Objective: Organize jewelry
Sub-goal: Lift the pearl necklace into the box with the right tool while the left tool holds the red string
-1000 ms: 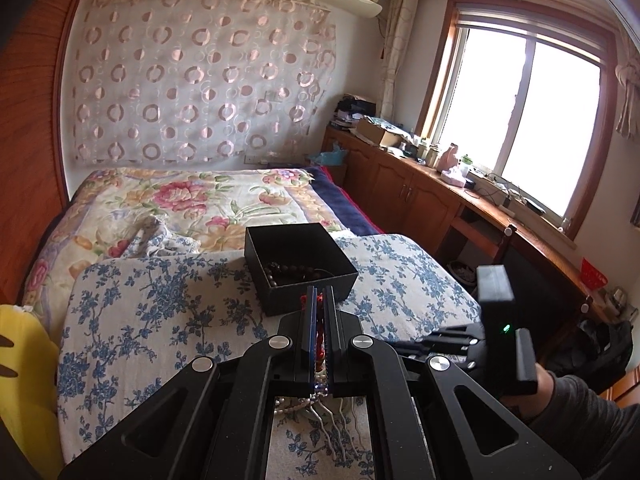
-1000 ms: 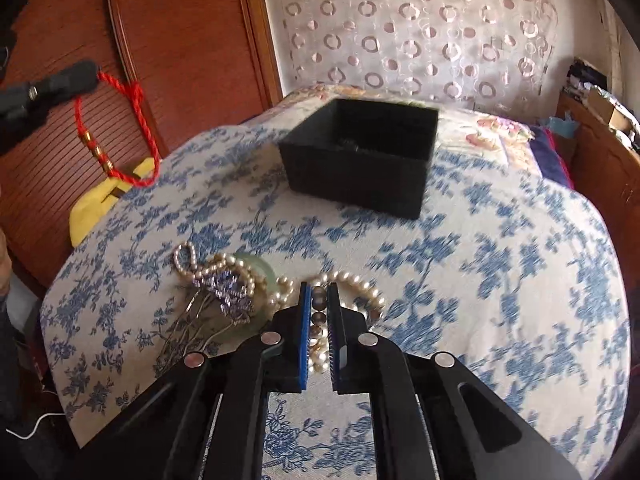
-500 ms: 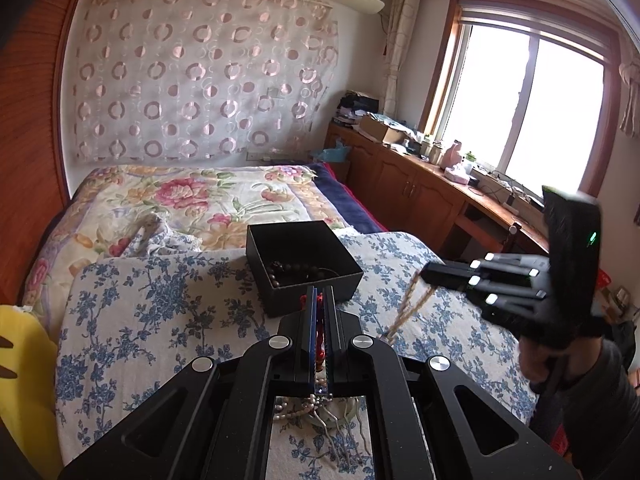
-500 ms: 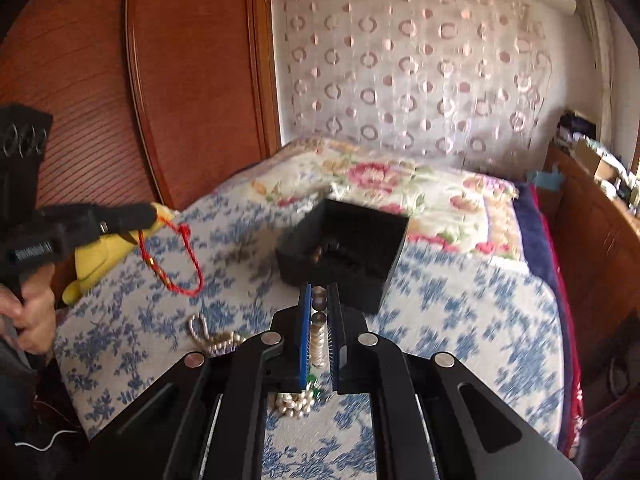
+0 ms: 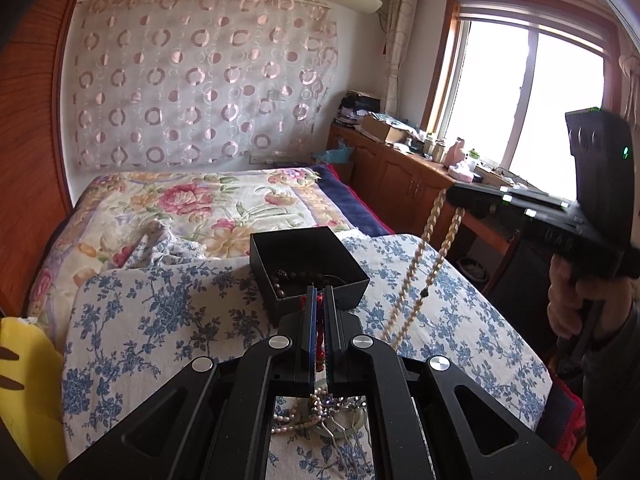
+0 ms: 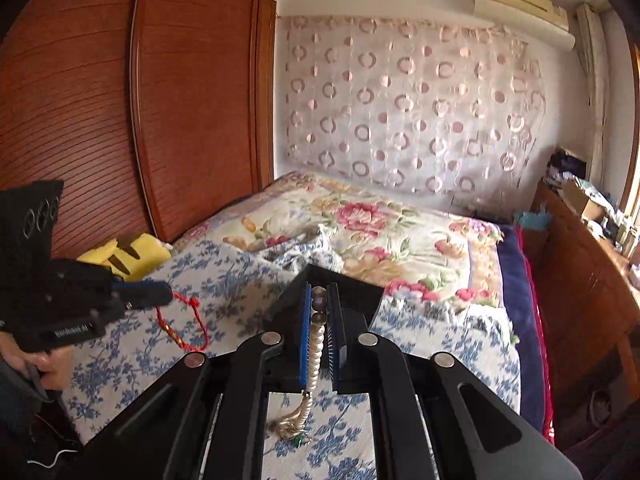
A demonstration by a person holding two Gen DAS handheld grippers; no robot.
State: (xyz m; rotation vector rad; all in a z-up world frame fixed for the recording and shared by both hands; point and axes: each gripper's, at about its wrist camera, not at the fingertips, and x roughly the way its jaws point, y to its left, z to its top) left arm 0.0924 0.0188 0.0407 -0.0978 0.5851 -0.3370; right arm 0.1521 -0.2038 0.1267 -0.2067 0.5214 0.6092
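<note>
R tool (image 6: 319, 340) pinching pearl strand (image 5: 434, 256) hanging vertical, L tool (image 5: 319, 336) clamped on red cord (image 6: 182, 326), drooping loop

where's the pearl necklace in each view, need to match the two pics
Left wrist view: the pearl necklace hangs at right of centre from the right gripper, over the blue floral quilt.
Right wrist view: bottom centre, pinched between the jaws and dangling below them.
Shared landmark: the black box, centre in the left view, just behind the jaws in the right.

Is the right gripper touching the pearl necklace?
Touching. The right wrist view shows the right gripper shut on the pearl necklace, beads pinched between its pads.
</note>
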